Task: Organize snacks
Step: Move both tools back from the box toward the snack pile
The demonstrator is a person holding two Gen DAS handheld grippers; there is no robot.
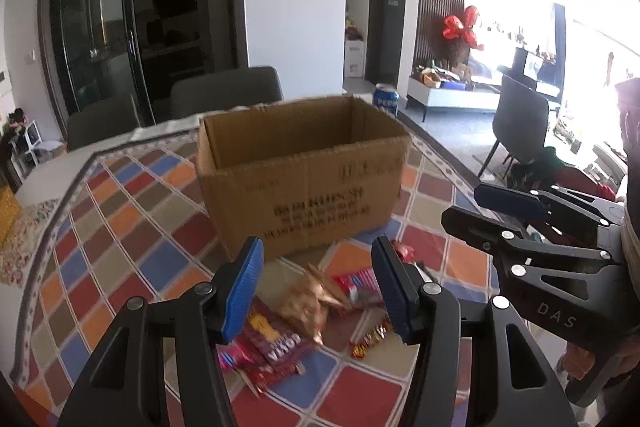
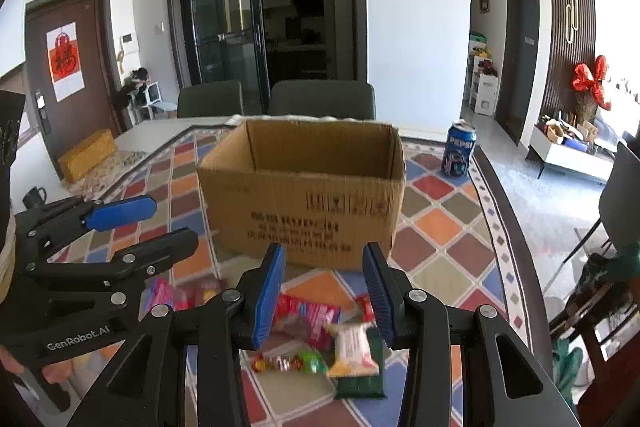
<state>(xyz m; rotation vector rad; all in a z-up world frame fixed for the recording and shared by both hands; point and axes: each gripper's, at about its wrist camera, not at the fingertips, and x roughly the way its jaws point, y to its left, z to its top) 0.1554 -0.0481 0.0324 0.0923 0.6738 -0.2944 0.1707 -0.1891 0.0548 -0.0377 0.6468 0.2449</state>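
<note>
Both the left gripper (image 1: 318,287) and right gripper (image 2: 324,295) are built of black linkages, silver rivets, and ribbed blue pads (image 1: 244,291); white lettering is printed beside the rivets.

An open brown cardboard box (image 2: 304,203) stands upright on the tabletop (image 2: 440,223), apparently empty, with crinkled snack packets (image 2: 316,339) in red, pink, gold and green scattered just before it

We see a brown cardboard box (image 2: 300,187) with dark print, a tablecloth (image 2: 440,223) of red, orange, blue and tan diamonds, a blue can (image 2: 459,151), and red, pink and gold snack wrappers (image 1: 296,311).
</note>
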